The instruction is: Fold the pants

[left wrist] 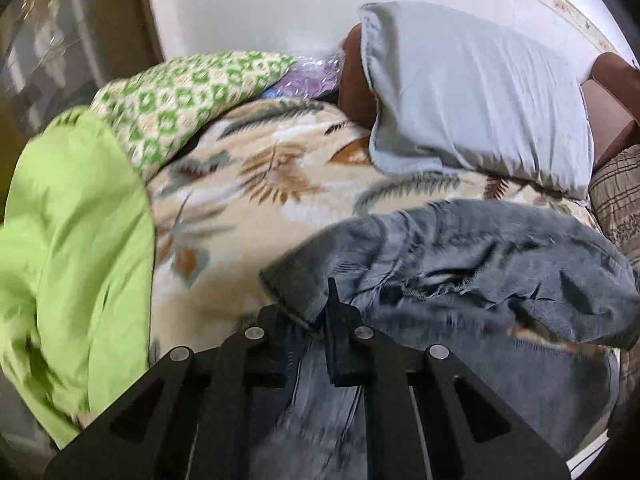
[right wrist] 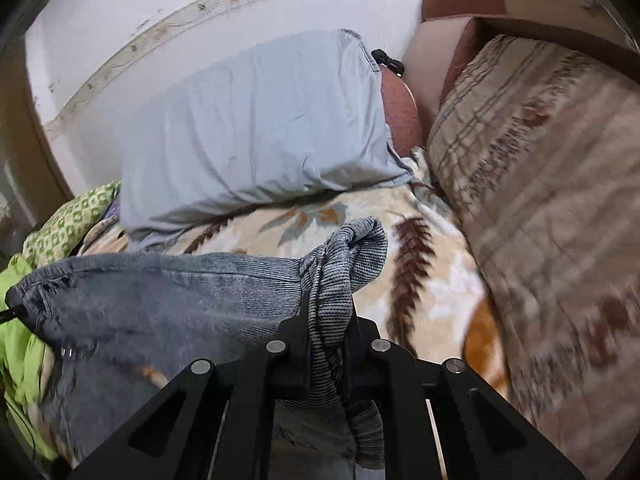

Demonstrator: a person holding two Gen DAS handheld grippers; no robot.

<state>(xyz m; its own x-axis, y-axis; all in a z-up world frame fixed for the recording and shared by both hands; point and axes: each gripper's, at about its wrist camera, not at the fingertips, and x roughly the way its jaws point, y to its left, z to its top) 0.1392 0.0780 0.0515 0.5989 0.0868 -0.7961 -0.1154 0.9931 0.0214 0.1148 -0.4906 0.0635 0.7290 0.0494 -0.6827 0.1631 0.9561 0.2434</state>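
Grey-blue jeans (left wrist: 460, 256) hang stretched above the leaf-print blanket (left wrist: 248, 208). My left gripper (left wrist: 310, 320) is shut on one corner of the jeans, the denim edge pinched between its black fingers. In the right wrist view the same jeans (right wrist: 168, 296) span leftward from my right gripper (right wrist: 330, 320), which is shut on a bunched ribbed part of the fabric (right wrist: 344, 256). The cloth hangs down below both grippers and hides their fingertips.
A pale blue pillow (right wrist: 256, 128) lies at the back by the white wall. A lime green cloth (left wrist: 76, 248) and a green patterned cloth (left wrist: 168, 104) lie to the left. A checked beige quilt (right wrist: 552, 200) covers the right side. Brown cushions (right wrist: 400, 112) sit behind the pillow.
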